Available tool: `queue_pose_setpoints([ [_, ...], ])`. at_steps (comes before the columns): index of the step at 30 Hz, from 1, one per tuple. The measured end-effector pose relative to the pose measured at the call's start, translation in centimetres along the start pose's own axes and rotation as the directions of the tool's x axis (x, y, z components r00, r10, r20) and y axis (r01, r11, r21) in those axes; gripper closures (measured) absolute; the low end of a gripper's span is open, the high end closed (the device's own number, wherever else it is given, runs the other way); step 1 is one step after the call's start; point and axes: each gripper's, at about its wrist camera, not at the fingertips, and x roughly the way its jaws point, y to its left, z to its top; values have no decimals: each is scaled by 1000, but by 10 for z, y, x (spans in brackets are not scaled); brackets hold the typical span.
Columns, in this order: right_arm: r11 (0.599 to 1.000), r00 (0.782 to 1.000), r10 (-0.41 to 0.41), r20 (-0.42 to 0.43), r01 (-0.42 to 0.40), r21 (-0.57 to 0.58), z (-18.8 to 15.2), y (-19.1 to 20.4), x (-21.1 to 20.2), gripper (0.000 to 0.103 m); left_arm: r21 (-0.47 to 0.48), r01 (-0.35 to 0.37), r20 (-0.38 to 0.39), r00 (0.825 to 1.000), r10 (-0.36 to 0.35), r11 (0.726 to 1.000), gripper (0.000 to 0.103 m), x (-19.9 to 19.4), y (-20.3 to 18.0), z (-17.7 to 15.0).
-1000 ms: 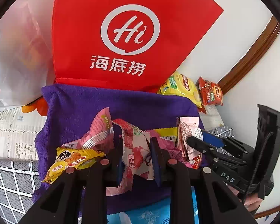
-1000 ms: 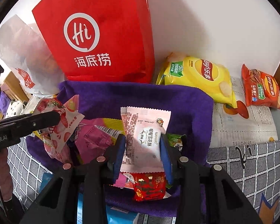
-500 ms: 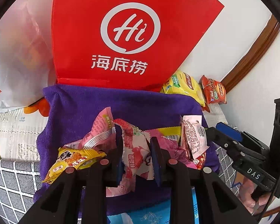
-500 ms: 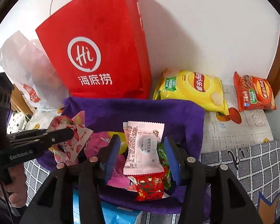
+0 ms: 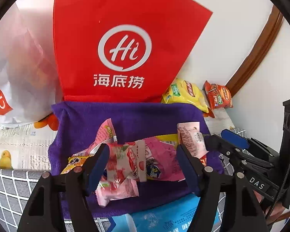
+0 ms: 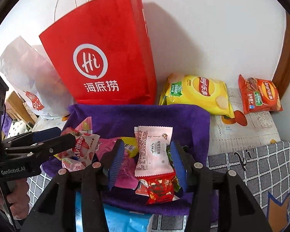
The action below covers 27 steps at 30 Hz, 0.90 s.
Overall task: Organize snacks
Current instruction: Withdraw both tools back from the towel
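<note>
Blue-padded fingers of the left claw [image 5: 143,159] are spreading apart at this moment, and a strawberry-printed candy wrapper [image 5: 126,161] is lying between them with gaps showing on both sides, so nothing is being gripped. The right claw [image 6: 146,158] is standing partly open around a pale pink snack packet [image 6: 154,150]; its left pad is sitting clear of the packet, while the right pad is sitting just beside the packet's edge, and whether it is touching cannot be told. A red packet with cartoon figures [image 6: 160,190] is lying just under the pink one. All of these are resting in a loose heap with a magenta packet [image 5: 162,160] and a yellow peanut packet [image 5: 75,161] on a purple towel [image 6: 145,116], which is covering part of a surface dressed in a grey grid-pattern cloth [image 6: 261,166] and a printed sheet with fruit pictures [image 6: 247,133]. A white wall is rising behind, with brown wooden trim [image 5: 257,44] at the right. Standing against the wall is a red paper bag [image 6: 106,58] with white handles, its contents hidden, and a white plastic bag [image 6: 29,77] is slumping to its left. A yellow crisp bag [image 6: 197,94] and an orange crisp bag [image 6: 261,94] are lying to the right of the towel. A blue plastic pack [image 5: 164,218] is lying at the towel's near edge.
</note>
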Motion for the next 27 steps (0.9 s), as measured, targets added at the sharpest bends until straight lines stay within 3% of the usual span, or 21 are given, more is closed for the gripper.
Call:
queue_pose_setpoints([
  [12, 997, 997, -69, 20, 69, 29, -19, 4, -63, 48, 41, -23, 8, 1000, 22, 999, 27, -42, -24, -16],
  [19, 995, 994, -100, 54, 99, 25, -41, 18, -112, 39, 54, -42, 37, 999, 40, 998, 15, -91, -37, -52],
  [27, 994, 993, -102, 56, 100, 35, -77, 36, -164, 33, 46, -66, 58, 996, 63, 997, 8, -133, -44, -93],
])
